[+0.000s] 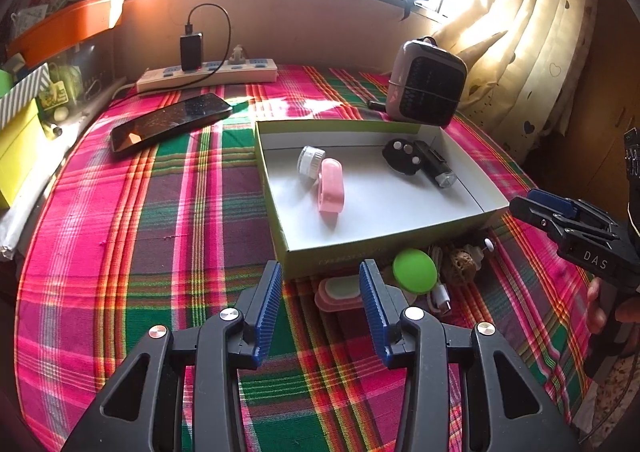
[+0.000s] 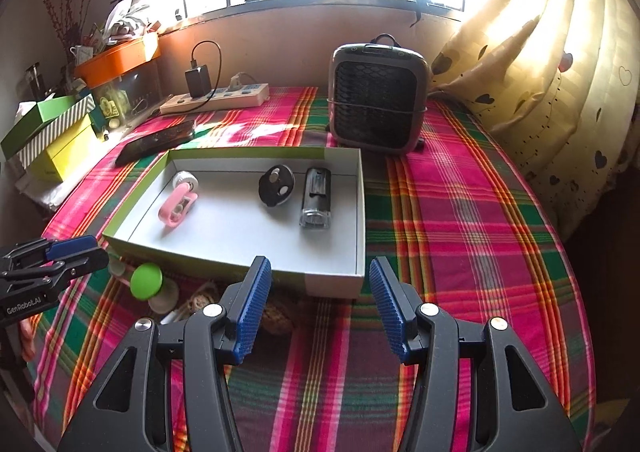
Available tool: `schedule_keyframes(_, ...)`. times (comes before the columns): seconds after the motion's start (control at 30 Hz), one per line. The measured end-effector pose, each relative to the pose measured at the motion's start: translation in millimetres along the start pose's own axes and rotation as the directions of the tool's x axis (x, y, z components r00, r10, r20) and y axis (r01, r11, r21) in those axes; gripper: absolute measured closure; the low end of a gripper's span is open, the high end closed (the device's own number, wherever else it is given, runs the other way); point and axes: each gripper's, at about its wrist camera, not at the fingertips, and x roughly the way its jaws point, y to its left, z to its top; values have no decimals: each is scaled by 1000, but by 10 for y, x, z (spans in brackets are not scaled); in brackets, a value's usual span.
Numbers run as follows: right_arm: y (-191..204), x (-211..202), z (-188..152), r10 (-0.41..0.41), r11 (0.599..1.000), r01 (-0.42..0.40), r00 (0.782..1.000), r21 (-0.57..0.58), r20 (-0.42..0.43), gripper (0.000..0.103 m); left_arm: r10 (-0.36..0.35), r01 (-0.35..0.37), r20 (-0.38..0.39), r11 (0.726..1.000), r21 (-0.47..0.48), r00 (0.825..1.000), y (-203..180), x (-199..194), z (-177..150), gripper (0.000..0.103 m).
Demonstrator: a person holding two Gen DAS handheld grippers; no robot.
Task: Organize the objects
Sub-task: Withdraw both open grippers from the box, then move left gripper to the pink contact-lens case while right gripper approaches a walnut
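A shallow white box (image 1: 400,228) (image 2: 224,252) with green outer walls lies on the plaid cloth. In it are a pink clip (image 1: 332,191) (image 2: 176,207), a white round roller (image 1: 310,161) (image 2: 186,181), a black disc with pale buttons (image 1: 402,157) (image 2: 276,185) and a small black flashlight (image 1: 436,167) (image 2: 316,197). In front of the box lie a green round lid (image 1: 414,272) (image 2: 146,282), a pink-rimmed case (image 1: 340,294), a white cable plug (image 1: 440,298) and a brown walnut-like ball (image 1: 462,262). My left gripper (image 1: 320,284) is open just before the box wall, nothing between its pads. My right gripper (image 2: 316,292) is open at the box's near right corner, empty.
A dark phone (image 1: 170,125) (image 2: 156,141) lies left of the box. A power strip with a charger (image 1: 208,73) (image 2: 216,95) and a grey fan heater (image 1: 426,85) (image 2: 378,95) stand at the back. Boxes (image 2: 52,135) are stacked at left, and a curtain (image 2: 540,71) hangs at right.
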Motion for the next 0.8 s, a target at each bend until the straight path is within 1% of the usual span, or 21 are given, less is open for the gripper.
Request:
schedule_keyframes(0.23,-52,34,-107,2,1000,-1,1000,22,-26,50,-46,46,-26,999,23,999,-52,113,-15,63)
schedule_keyframes(0.3,-58,59,-139,11,1000,-10,999,28,-37,50,-38,39,-33,999,26,999,-58,156,-11,63)
schedule_keyframes(0.5,-51,115,-207,23,999,-21,998,34,-62,50,-65,66,-39,998,24,997,-62,192,-26,63)
schedule_keyframes(0.8,66,190,-255,66,998,-67,994,-6,-86,50,-107,112,-79,992,61,991,-189,183,-162,63)
